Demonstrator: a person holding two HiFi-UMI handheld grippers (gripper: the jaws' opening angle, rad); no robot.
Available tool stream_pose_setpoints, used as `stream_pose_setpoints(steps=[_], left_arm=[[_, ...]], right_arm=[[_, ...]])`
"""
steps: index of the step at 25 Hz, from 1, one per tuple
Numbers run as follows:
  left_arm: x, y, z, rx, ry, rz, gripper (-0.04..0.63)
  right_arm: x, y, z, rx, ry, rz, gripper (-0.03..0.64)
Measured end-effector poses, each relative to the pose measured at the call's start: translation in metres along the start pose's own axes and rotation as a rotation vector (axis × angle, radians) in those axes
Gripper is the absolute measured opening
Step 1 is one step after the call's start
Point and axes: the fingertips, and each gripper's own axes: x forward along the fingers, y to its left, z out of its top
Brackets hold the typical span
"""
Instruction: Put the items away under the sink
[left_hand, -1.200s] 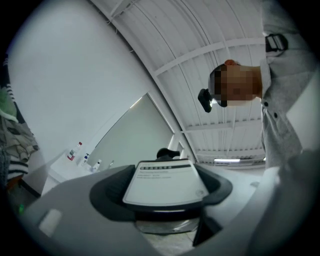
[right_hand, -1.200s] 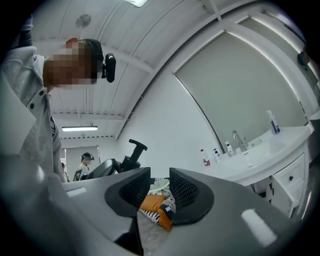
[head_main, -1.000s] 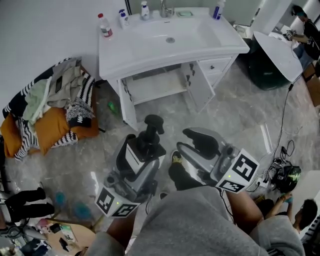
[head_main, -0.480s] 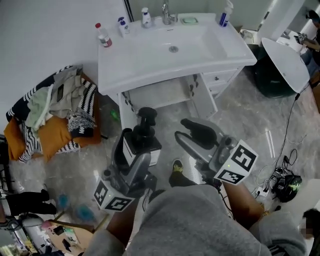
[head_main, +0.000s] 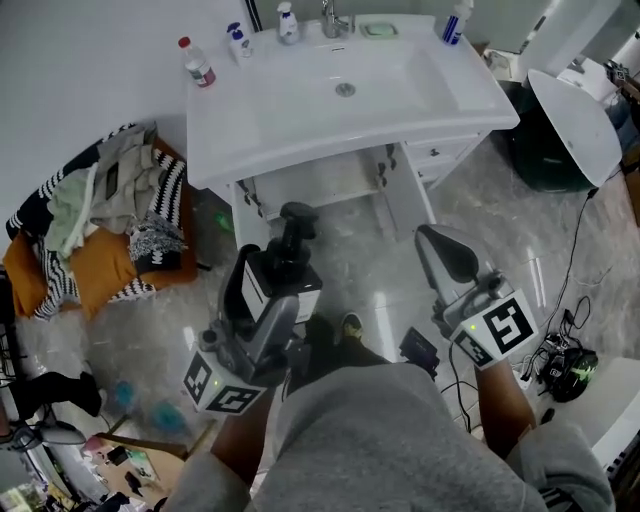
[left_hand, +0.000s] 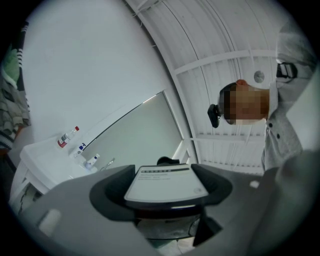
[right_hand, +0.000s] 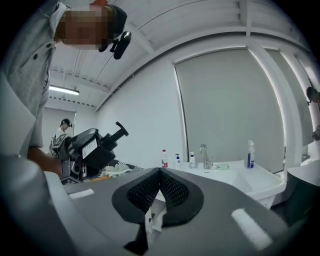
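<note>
Head view: left hand-held gripper (head_main: 268, 295) grasping black bottle (head_main: 295, 240); right hand-held gripper (head_main: 447, 252) just clenched, empty.

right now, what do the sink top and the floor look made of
Sink top: white, smooth, glossy, likely ceramic or cast resin; one seamless moulded piece with the bowl.
Floor: polished grey stone or marble-look tile; veined pattern and bright reflections.

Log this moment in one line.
left gripper: shut on bottle | right gripper: just closed, empty | cabinet: open under sink
</note>
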Motion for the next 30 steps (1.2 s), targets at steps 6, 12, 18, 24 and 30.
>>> stream_pose_setpoints(steps=[6,12,18,24,30], left_arm=[[0.003,0.023,-0.011,-0.032,0.031,0.015,0.351],[0.014,0.074,-0.021,-0.132,0.056,0.075,0.351],[0.024,0.116,-0.037,-0.207,0.085,0.095,0.351],[0.032,0.141,-0.050,-0.256,0.111,0.081,0.351],[0.031,0.162,-0.055,-0.286,0.137,0.073,0.351]], right_arm=[[0.015,0.007,-0.004,0.001,-0.004,-0.017,-0.003],[0.049,0.004,-0.007,-0.030,0.027,-0.029,-0.003],[0.076,-0.010,-0.020,-0.047,0.075,-0.066,-0.003],[0.097,-0.012,-0.035,-0.048,0.119,-0.078,-0.003],[0.121,-0.005,-0.041,-0.066,0.152,-0.059,-0.003]])
